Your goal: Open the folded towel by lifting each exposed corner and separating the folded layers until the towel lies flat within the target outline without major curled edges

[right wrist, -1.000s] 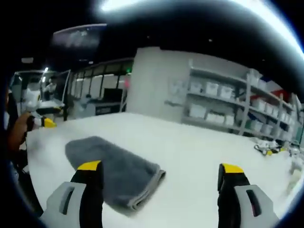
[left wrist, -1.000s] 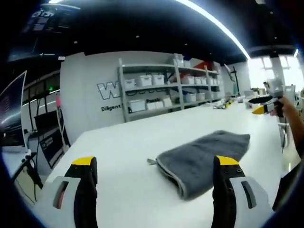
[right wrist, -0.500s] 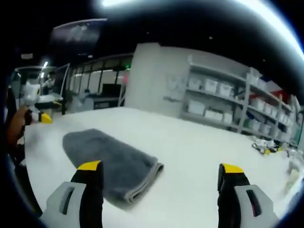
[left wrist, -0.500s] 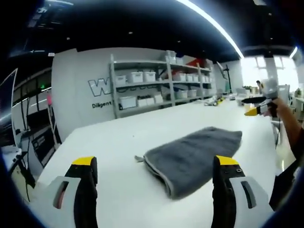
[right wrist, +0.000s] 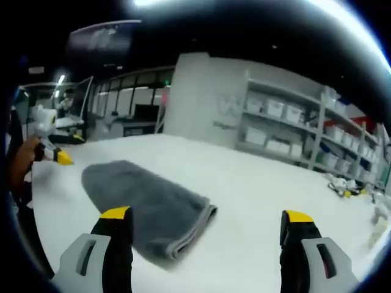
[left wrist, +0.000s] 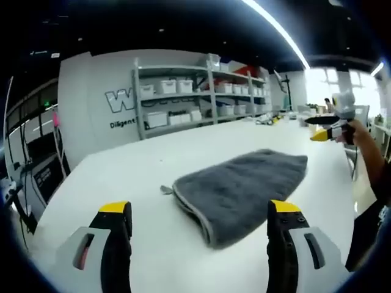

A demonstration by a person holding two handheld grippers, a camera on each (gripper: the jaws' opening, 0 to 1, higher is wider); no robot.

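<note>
- Two grippers hover above the white table (left wrist: 110,177), and neither touches the grey towel (left wrist: 241,189), which lies folded as a long pad, so the step in hand reads as the approach before the first corner lift
- Left gripper (left wrist: 198,215) has its yellow-tipped jaws wide apart with nothing between them; the towel's near, piped edge sits just beyond and between them, closer to the right-hand jaw
- Right gripper (right wrist: 208,221) also stands wide open and empty, the towel (right wrist: 146,204) lying ahead of its left-hand jaw
- Next move, as a judgement, calls for one gripper to drop to an exposed corner, pinch only the top layer and peel it back; taking both layers would drag the whole pad
- No target outline can be made out on the table
- Left gripper view gives the small loop tag (left wrist: 165,190) at the towel's corner, a good marker for where to pinch, and the right gripper held up at the far right
- Right gripper view gives the rounded fold end (right wrist: 195,227) and the left gripper at the far left, in a person's hand (right wrist: 21,165)
</note>
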